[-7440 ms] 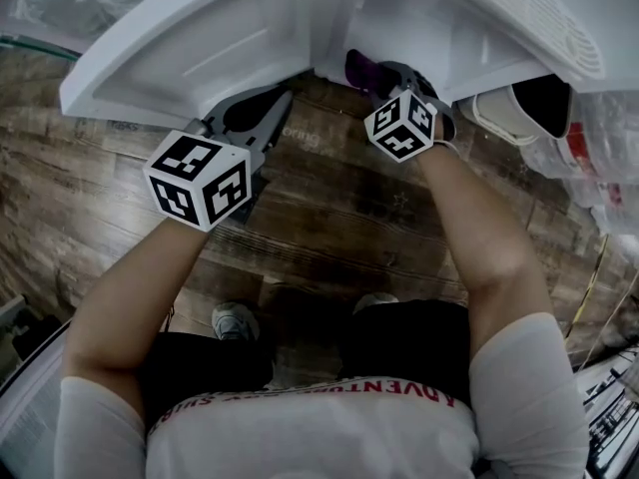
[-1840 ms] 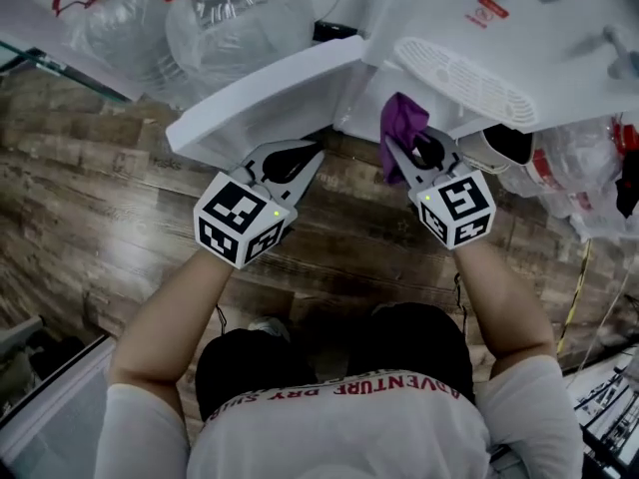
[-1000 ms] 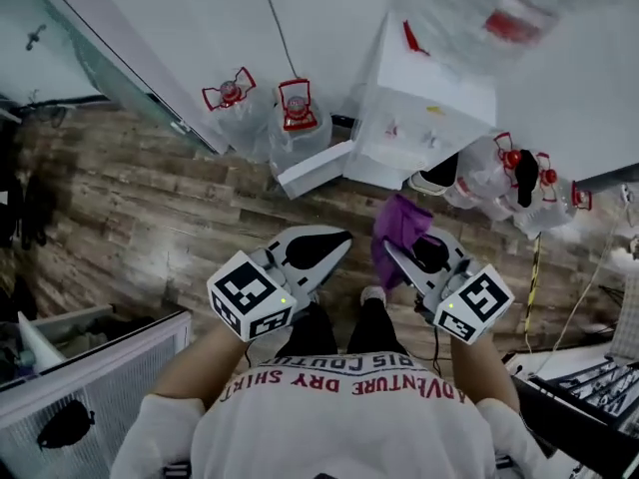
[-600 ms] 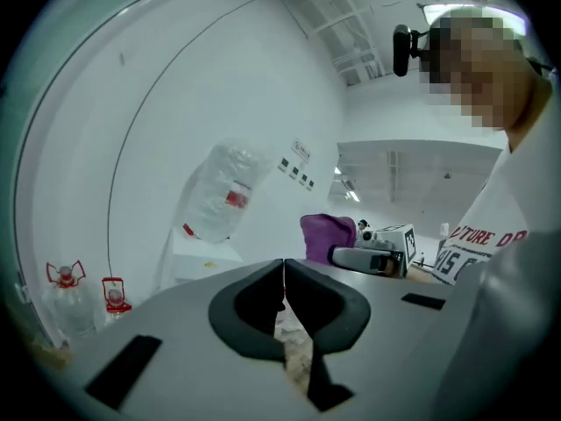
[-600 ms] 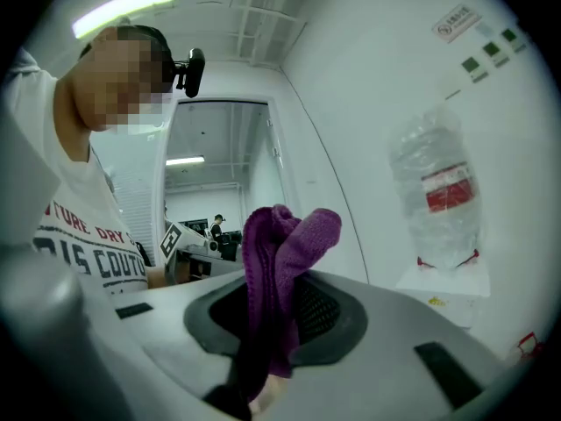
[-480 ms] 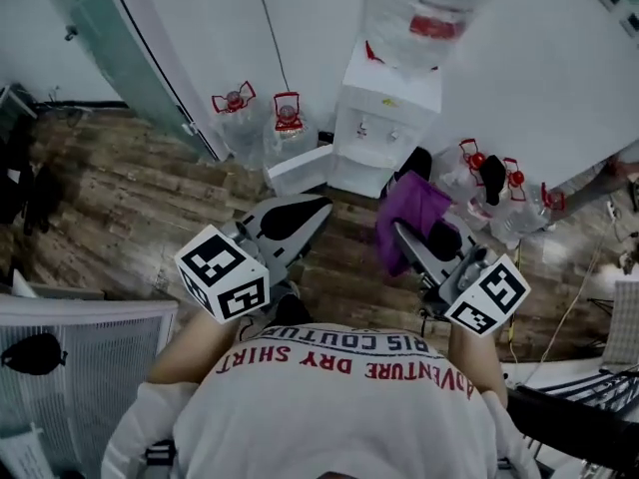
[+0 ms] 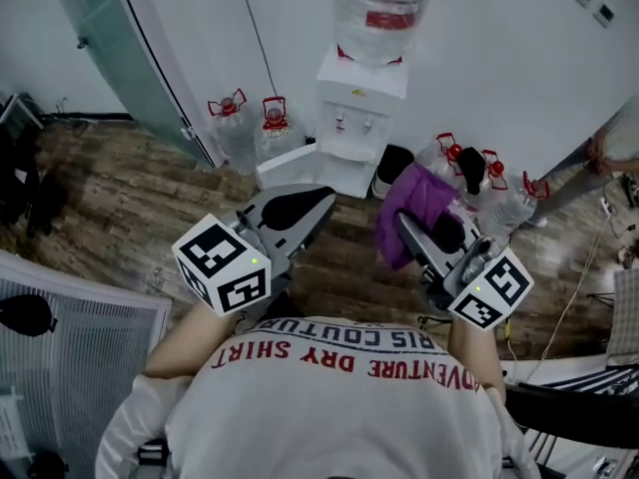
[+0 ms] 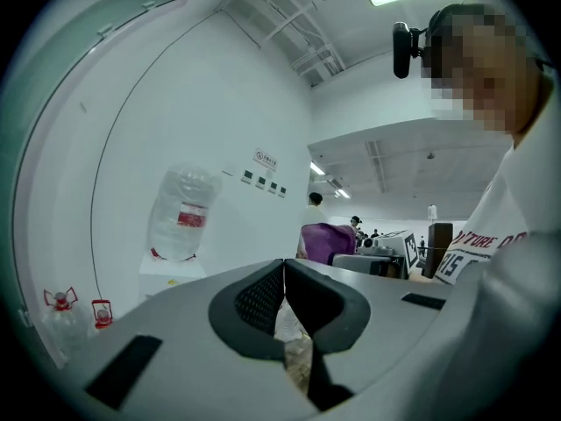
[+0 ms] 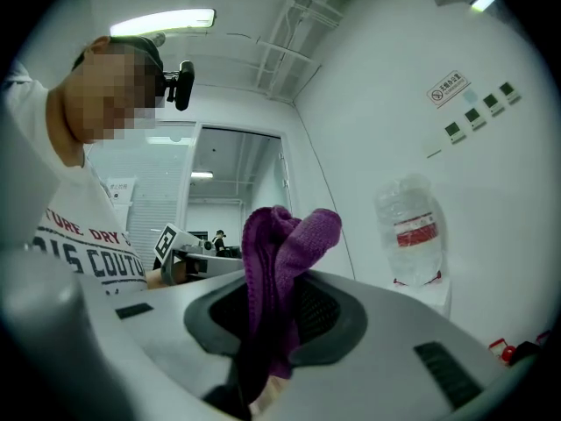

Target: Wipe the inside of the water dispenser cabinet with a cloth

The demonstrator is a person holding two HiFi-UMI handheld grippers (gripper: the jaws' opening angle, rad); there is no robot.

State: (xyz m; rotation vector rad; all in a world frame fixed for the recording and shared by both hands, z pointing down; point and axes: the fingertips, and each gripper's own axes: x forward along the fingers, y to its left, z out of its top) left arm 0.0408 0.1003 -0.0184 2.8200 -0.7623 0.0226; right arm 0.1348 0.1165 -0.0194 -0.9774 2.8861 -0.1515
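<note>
The white water dispenser [image 7: 357,118] stands against the far wall with a clear bottle [image 7: 382,13] on top. Its lower cabinet door [image 7: 296,167] hangs open to the left. Both grippers are held well back from it, near the person's chest. My right gripper [image 7: 407,222] is shut on a purple cloth [image 7: 416,211], which bunches up above its jaws [image 9: 282,239]. My left gripper [image 7: 321,198] is shut with nothing in it, its pads [image 8: 272,289] pressed together. The cabinet's inside is hidden from here.
Two red-capped water jugs [image 7: 250,126] stand left of the dispenser and several more [image 7: 489,180] to its right. A dark bin [image 7: 392,168] sits beside the dispenser. A glass partition [image 7: 110,58] runs along the left, with a white mesh rack [image 7: 70,352] at lower left. The floor is wood plank.
The person has risen and backed away from the dispenser. Both grippers came out from the cabinet opening and now sit far from it. The right gripper kept the purple cloth.
</note>
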